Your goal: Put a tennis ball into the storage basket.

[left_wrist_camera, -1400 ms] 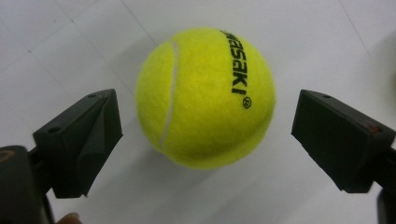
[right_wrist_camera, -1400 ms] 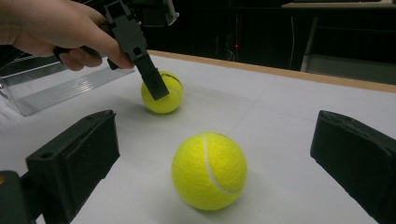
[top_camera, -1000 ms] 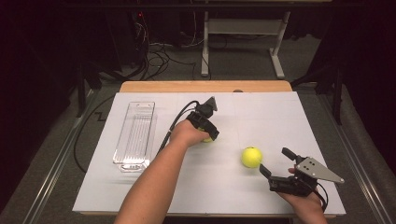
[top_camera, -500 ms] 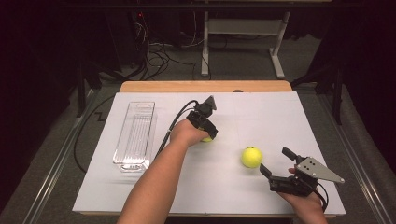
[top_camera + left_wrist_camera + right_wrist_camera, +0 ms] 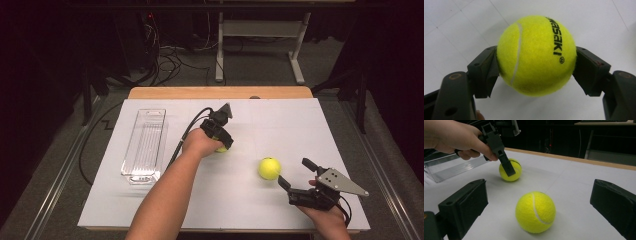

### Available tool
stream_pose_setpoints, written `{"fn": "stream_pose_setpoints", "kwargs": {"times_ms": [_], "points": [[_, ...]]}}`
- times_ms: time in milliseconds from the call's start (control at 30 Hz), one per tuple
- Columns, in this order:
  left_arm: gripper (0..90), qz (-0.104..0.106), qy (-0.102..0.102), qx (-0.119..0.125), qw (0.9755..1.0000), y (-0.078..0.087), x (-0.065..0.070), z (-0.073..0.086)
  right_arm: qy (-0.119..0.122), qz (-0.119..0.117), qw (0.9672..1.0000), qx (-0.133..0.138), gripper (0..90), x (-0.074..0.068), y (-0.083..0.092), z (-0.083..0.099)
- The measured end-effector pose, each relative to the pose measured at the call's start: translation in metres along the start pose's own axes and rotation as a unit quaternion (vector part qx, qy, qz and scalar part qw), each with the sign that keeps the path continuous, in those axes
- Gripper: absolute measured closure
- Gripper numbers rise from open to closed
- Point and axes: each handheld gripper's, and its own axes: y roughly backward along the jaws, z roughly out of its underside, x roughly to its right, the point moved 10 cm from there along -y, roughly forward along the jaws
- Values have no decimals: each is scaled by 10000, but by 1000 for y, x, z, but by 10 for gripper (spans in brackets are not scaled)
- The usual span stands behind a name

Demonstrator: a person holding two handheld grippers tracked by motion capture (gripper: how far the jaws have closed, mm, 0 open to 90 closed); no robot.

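Now the left gripper [image 5: 536,75] squeezes one ball [image 5: 536,55]; next, lift it to the tray [image 5: 145,145] at nine o'clock; the right gripper [image 5: 536,220] waits open by the other ball [image 5: 535,211].

Yellow tennis ball [image 5: 536,55] clamped btwn jaws on white table; 2nd ball [image 5: 269,168] lies free nearby.

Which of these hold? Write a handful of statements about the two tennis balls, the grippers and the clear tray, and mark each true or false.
1. The left gripper is clamped on a tennis ball. True.
2. The right gripper holds the second tennis ball. False: its jaws stand open, apart from that ball, which lies on the table.
3. The clear tray has a ball in it. False: no ball lies in it.
4. The tray lies left of both balls in the high view. True.
5. Black lettering shows on the held ball. True.
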Motion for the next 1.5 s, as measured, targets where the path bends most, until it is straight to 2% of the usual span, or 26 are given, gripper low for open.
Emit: {"fn": "stream_pose_setpoints", "kwargs": {"times_ms": [400, 600, 867, 1100, 1500], "points": [[273, 17, -163, -33, 9999, 13, 9, 8, 8, 1, 10000, 3, 17, -1, -1, 0], [273, 36, -140, -46, 9999, 22, 10, 16, 11, 6, 10000, 2, 17, -1, -1, 0], [273, 86, -181, 1, 9998, 30, 15, 35, 32, -11, 10000, 7, 17, -2, -1, -1], [273, 128, -294, -87, 9994, 33, 21, 56, 34, -19, 10000, -11, 17, -4, -1, 0], [272, 132, -444, -153, 9988, 40, 31, 79, 31, -16, 10000, -3, 17, -5, -1, -1]]}}
